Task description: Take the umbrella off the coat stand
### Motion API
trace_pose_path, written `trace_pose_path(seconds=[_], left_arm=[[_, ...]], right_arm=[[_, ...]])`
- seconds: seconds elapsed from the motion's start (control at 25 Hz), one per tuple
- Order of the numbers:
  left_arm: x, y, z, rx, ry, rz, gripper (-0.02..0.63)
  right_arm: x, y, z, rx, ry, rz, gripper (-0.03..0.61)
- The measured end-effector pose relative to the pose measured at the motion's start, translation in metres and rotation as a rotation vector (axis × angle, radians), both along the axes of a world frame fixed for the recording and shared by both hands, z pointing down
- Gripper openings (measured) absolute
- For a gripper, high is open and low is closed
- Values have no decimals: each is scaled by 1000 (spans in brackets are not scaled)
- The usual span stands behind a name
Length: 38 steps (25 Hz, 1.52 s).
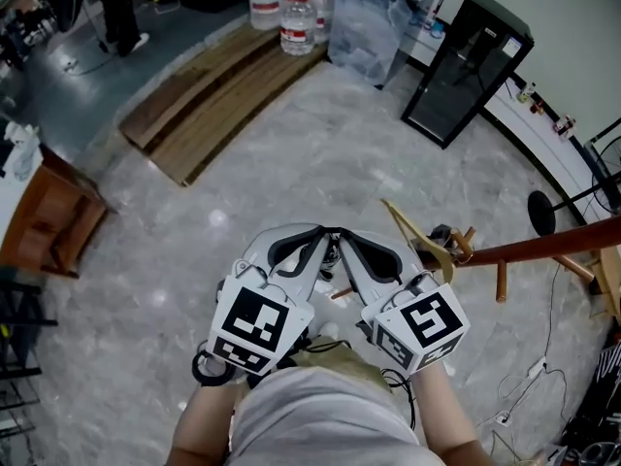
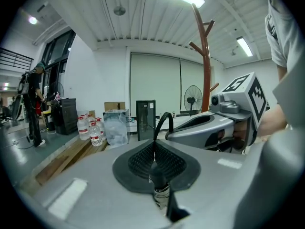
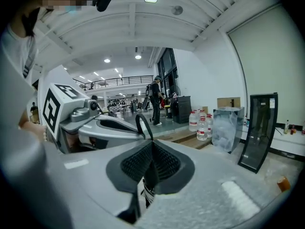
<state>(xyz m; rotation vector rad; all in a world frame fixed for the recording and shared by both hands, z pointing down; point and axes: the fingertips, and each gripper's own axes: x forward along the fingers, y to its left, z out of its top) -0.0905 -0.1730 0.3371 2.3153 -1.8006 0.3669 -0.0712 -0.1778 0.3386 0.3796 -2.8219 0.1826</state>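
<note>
The left claw (image 1: 320, 233) and right claw (image 1: 344, 236) sit close side by side, leaving almost no gap to swing toward each other. Straight ahead of both tips the marble floor (image 1: 320, 153) lies open. Farther ahead and left lie wooden planks (image 1: 209, 90), with water bottles (image 1: 296, 17) and a plastic-wrapped bundle (image 1: 364, 22) at their far end. Ahead and right of the right claw stands a black cabinet (image 1: 466, 66). Just right of the right claw the coat stand (image 1: 543, 249) bars the way, pegs jutting out, a fan (image 1: 540, 212) beyond it. Well left of the left claw stands wooden furniture (image 1: 49, 221).
</note>
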Motion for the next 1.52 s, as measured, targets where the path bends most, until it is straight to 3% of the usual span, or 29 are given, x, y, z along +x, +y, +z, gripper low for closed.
trace_pose_path(seconds=[0.64, 1.52], left_arm=[[-31, 28, 11, -31, 16, -163, 17], [-30, 27, 12, -20, 30, -139, 17]], right_arm=[[-32, 20, 9, -22, 21, -154, 3], [-30, 20, 9, -2, 30, -126, 3]])
